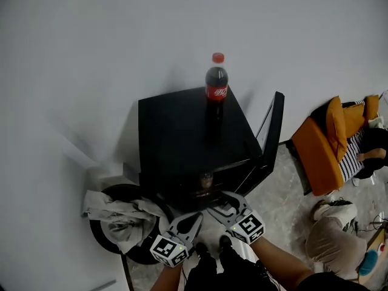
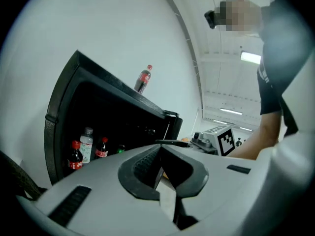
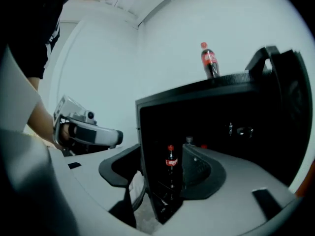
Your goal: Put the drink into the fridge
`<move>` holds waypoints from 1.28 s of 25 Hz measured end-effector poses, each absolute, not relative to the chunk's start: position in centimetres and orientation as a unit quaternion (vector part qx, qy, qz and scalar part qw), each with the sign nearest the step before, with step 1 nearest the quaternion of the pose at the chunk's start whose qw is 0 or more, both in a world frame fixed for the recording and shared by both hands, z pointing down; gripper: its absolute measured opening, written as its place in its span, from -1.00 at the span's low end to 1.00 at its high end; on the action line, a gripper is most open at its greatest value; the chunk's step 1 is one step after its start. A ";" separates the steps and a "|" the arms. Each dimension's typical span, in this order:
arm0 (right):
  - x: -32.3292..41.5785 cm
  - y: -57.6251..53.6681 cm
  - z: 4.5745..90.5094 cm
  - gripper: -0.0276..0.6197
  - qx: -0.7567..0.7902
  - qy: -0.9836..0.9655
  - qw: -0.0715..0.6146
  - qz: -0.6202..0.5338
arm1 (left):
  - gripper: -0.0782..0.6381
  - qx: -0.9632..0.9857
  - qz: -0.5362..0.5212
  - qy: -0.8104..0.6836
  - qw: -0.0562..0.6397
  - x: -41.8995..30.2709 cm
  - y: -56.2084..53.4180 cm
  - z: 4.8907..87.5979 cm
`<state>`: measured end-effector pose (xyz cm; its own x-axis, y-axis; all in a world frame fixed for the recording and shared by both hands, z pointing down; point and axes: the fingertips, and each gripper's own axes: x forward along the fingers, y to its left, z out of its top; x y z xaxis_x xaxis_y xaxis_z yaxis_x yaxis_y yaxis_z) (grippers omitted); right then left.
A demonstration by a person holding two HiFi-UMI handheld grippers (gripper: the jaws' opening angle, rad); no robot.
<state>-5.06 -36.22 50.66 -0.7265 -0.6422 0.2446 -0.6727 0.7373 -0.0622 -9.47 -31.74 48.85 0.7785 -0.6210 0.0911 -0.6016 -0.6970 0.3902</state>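
The left hand-held gripper has its jaws closed together, tips touching, with nothing between them. It is low in front of the open fridge and touches nothing.

The right hand-held gripper has its jaws spread wide and holds nothing. It is just beside the left one, also before the fridge opening and clear of it. Through the gap between its jaws, the right gripper view shows a cola bottle standing deep inside the fridge, well apart from the pads.

The drink, a cola bottle with a red cap, stands upright on top of the fridge, near its back right corner and against the white wall. Neither hand-held gripper is near it.

The fridge door is swung open to the right. Inside, the left gripper view shows two more cola bottles and a clear bottle upright on a low shelf. A crumpled cloth lies on the floor left of the fridge.
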 end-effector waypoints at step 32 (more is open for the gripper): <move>7.0 -6.7 42.7 -0.83 0.228 -0.972 0.006 0.060 | -0.75 0.922 0.055 -0.346 0.167 0.0 -7.3 45.1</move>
<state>7.02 -6.66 42.73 -0.8962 -0.4419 0.0396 -0.4434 0.8892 -0.1128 -0.01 -7.27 45.11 0.7541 -0.6199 0.2168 -0.6566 -0.7047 0.2688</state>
